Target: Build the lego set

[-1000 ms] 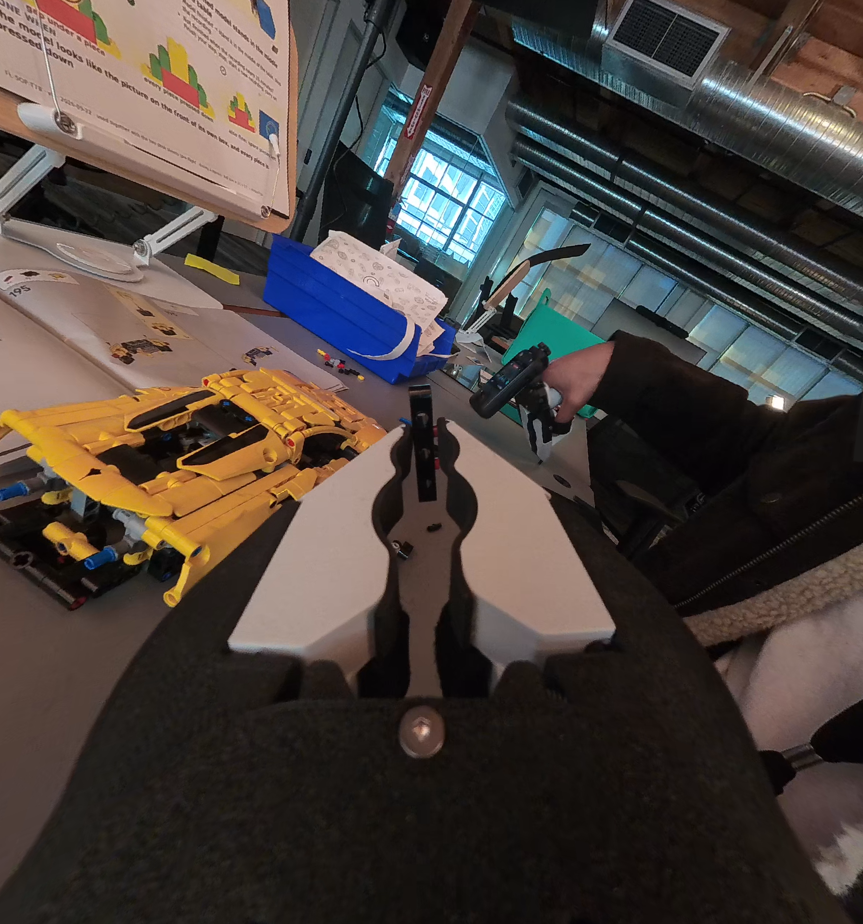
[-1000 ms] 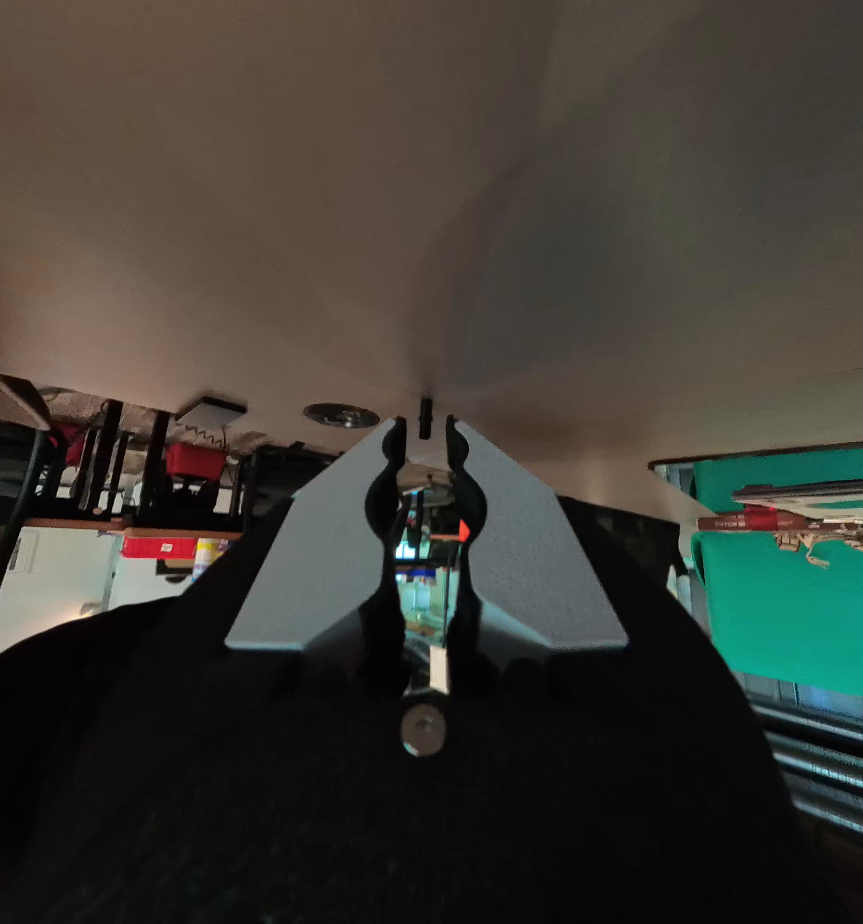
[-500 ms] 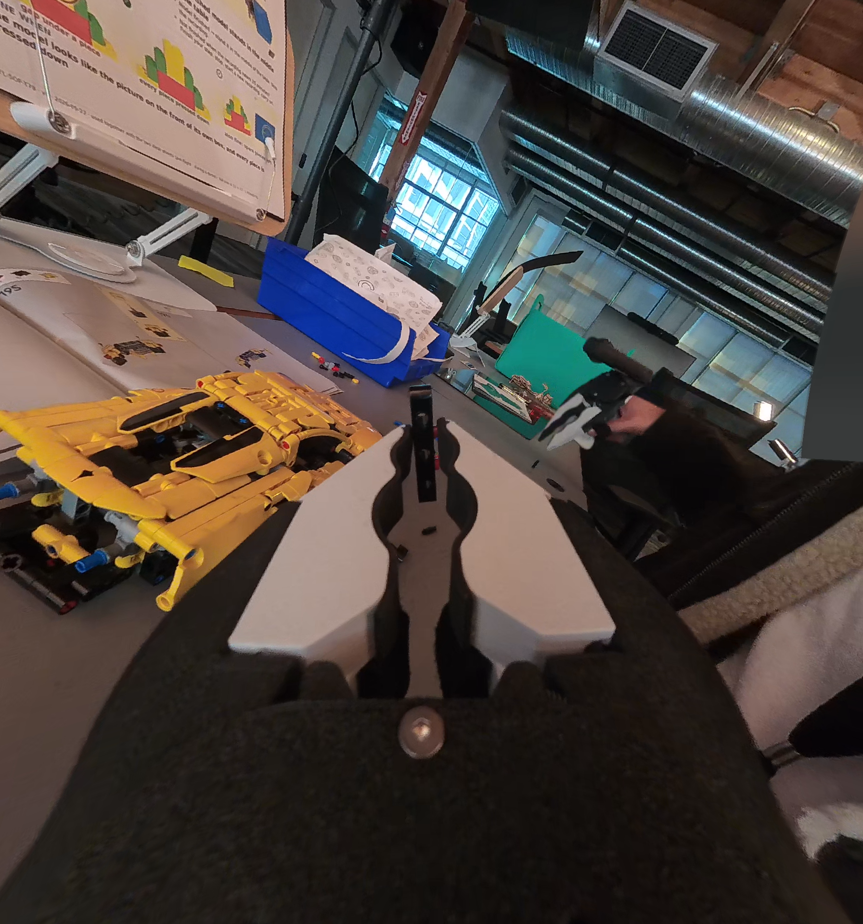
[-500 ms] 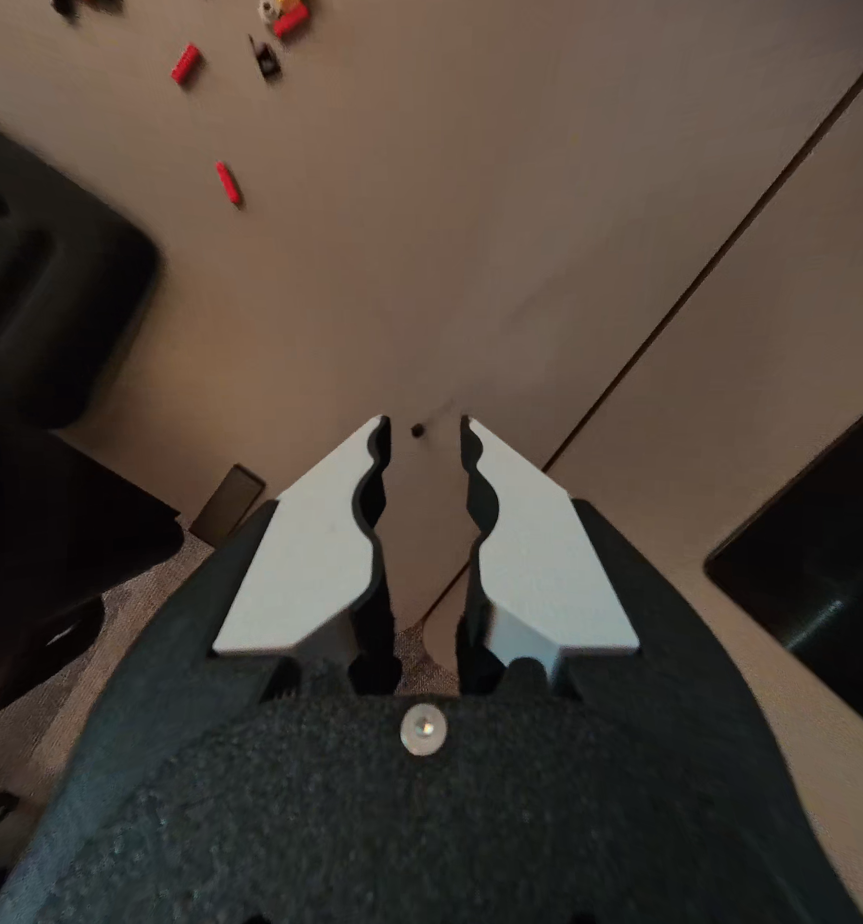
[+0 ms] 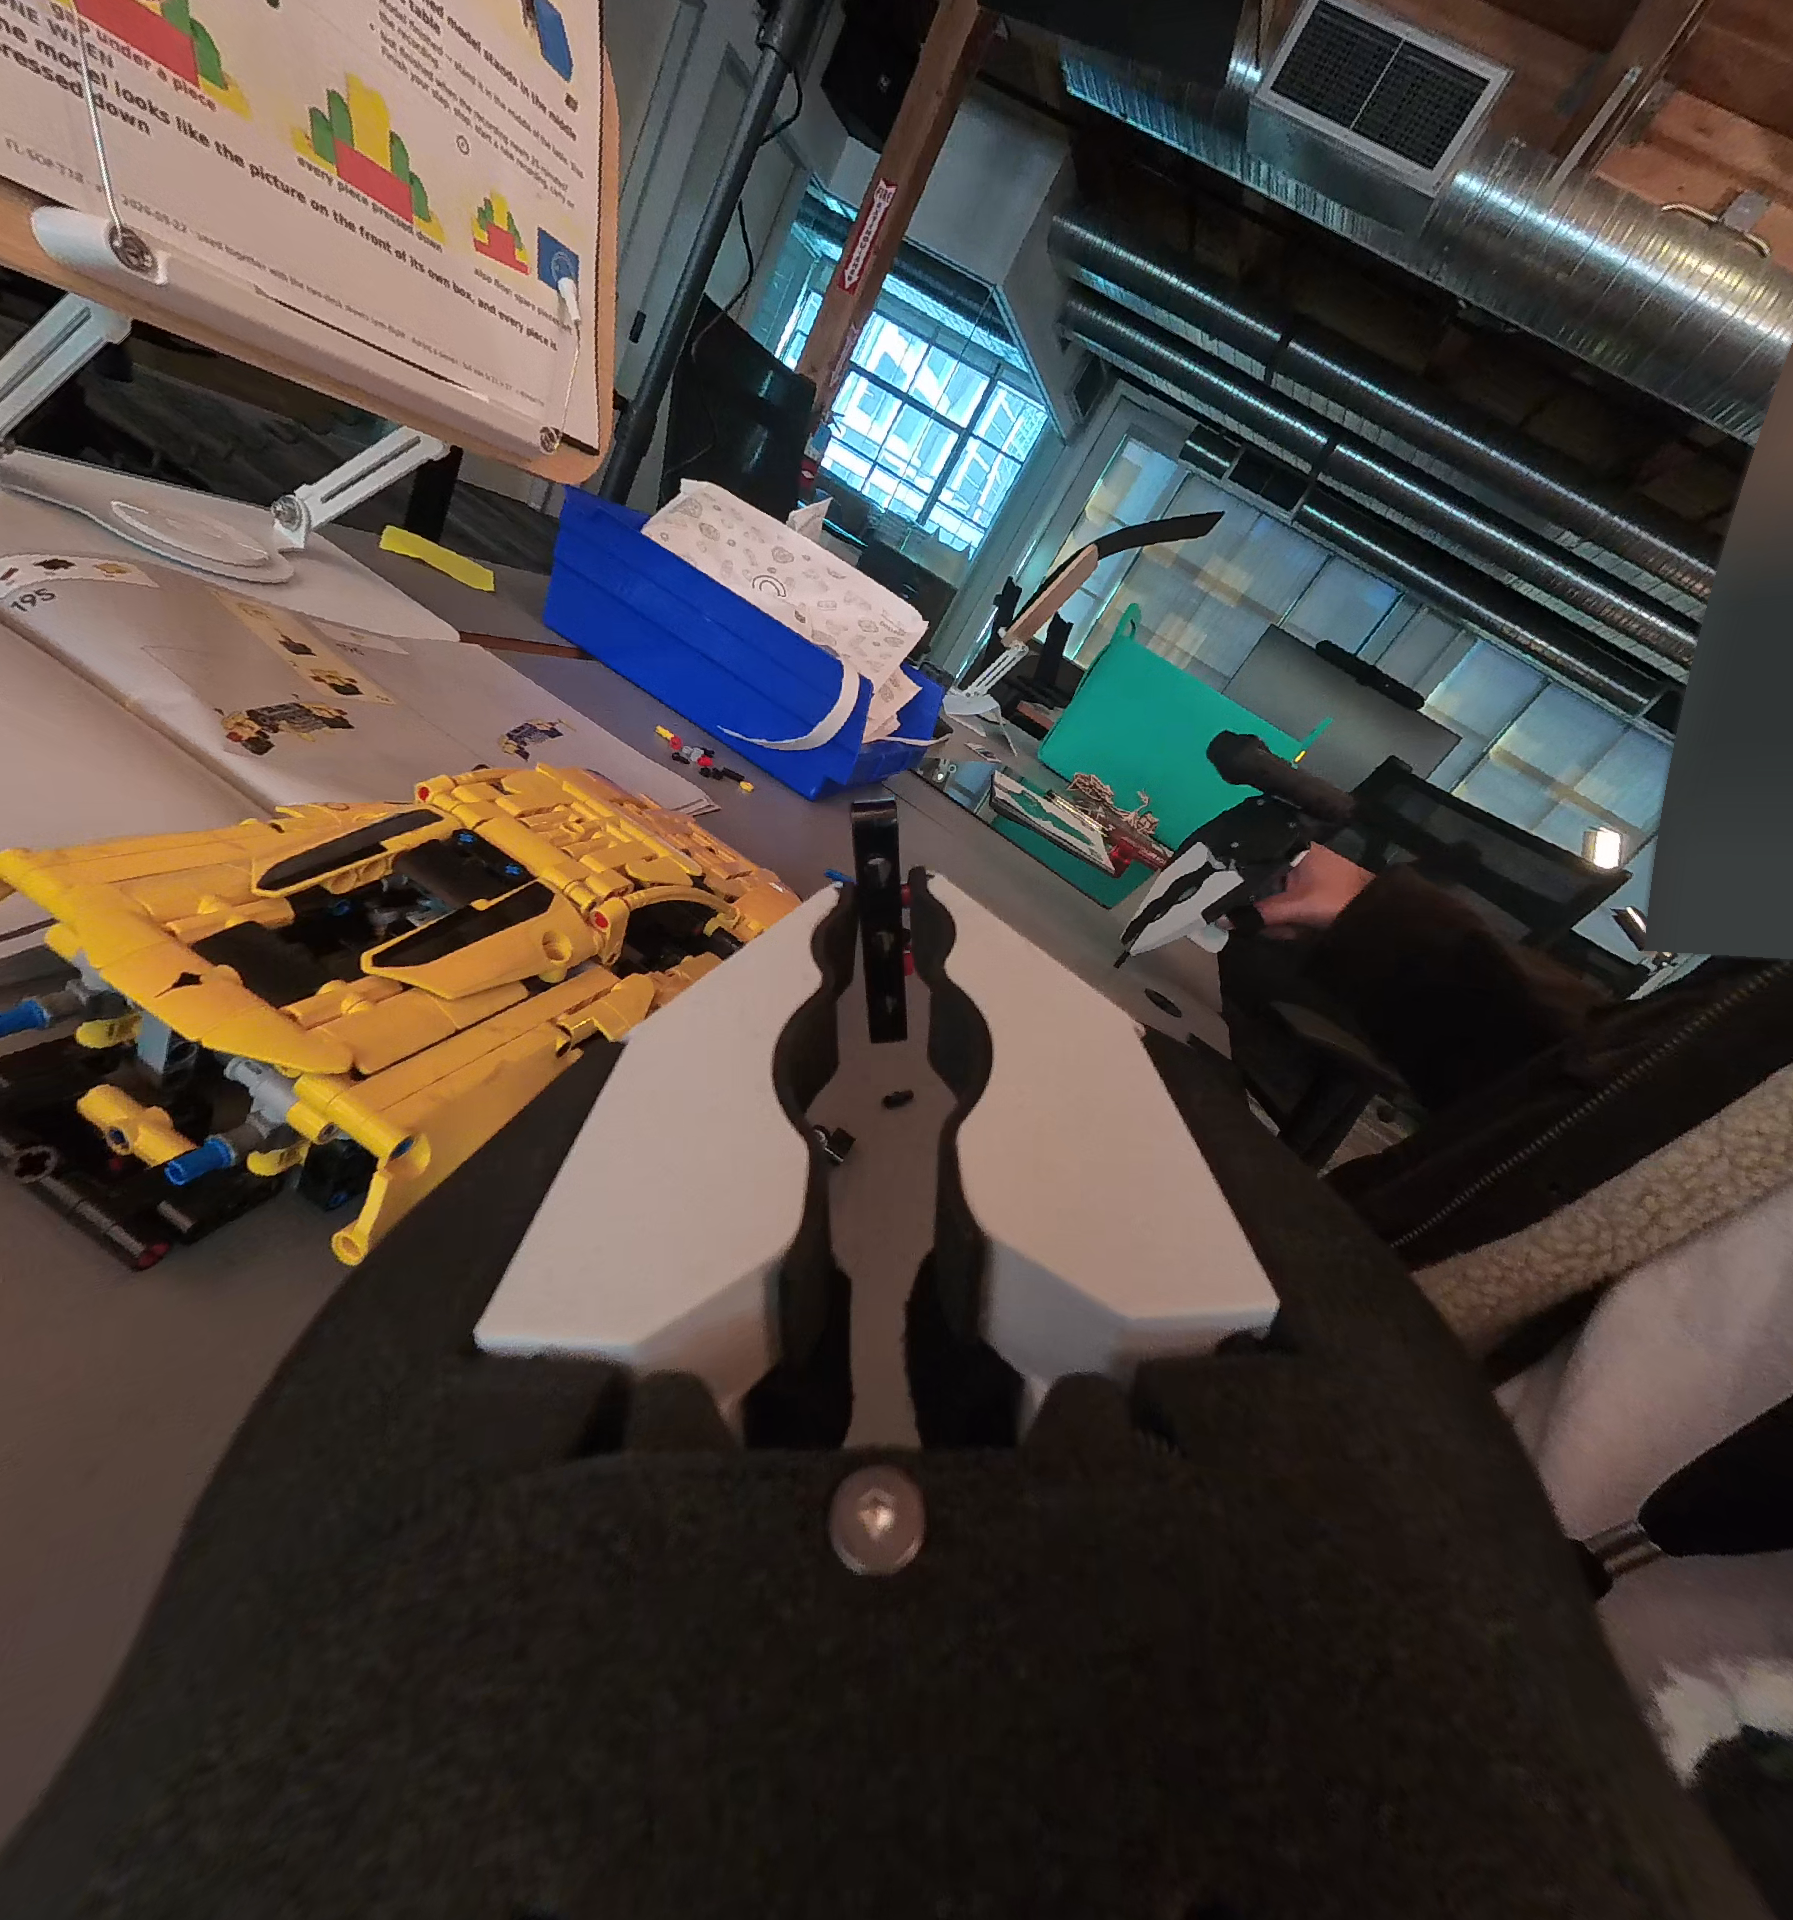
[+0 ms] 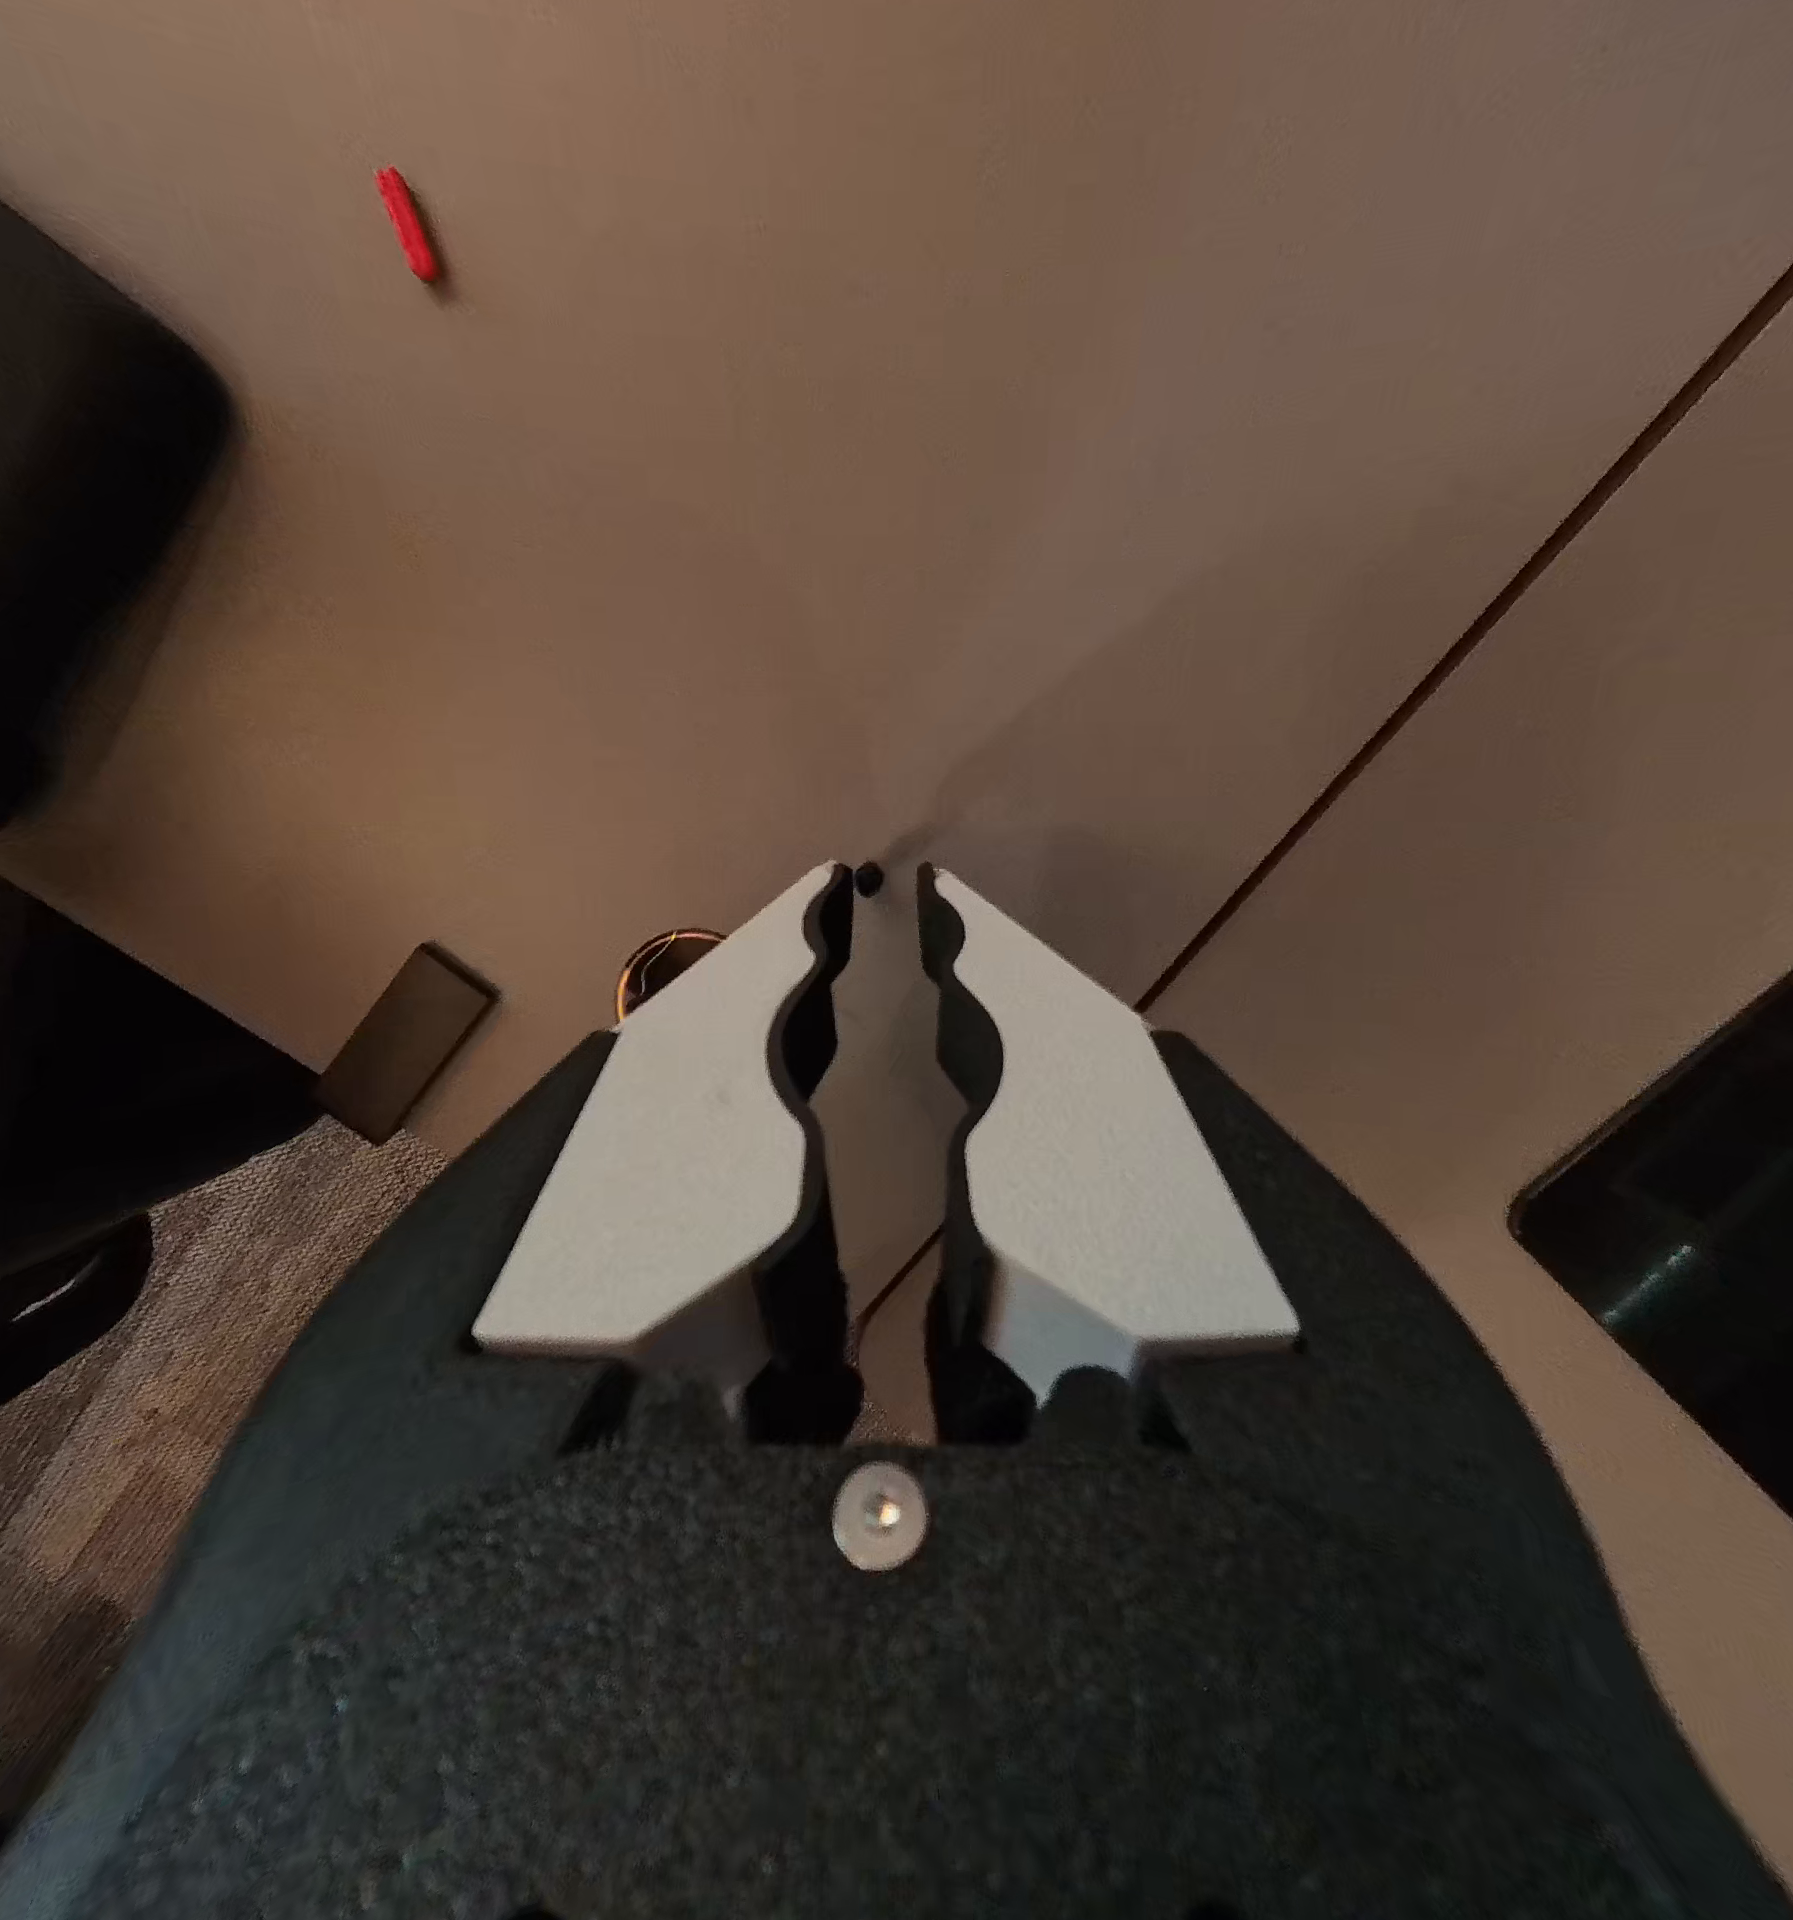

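In the left wrist view my left gripper (image 5: 879, 896) is shut on a thin black lego beam (image 5: 876, 842) that stands upright between the tips. The yellow lego car (image 5: 352, 956) lies on the grey table to its left, apart from it. My right gripper (image 5: 1157, 925) shows farther right, pointing down at the table. In the right wrist view my right gripper (image 6: 887, 883) is just above the table, jaws a little apart. A tiny black lego pin (image 6: 868, 881) lies at the tips, next to the left one. A red pin (image 6: 409, 223) lies farther off.
An open instruction booklet (image 5: 144, 707) lies behind the car. A blue bin (image 5: 705, 655) with paper, small loose pieces (image 5: 700, 753) and a sheet on a stand (image 5: 279, 156) are at the back. A table seam (image 6: 1494, 623) and dark objects (image 6: 40, 499) flank my right gripper. The tips of one gripper are about 55 cm away from the tips of the other. To reach the red pin (image 6: 409, 223) in a straight line is about 12 cm for my right fingers, about 40 cm for my left.
My right gripper has swung round to look down on the table, come down close to the tiny black pin, and its jaws have narrowed. My left gripper still holds the black beam.
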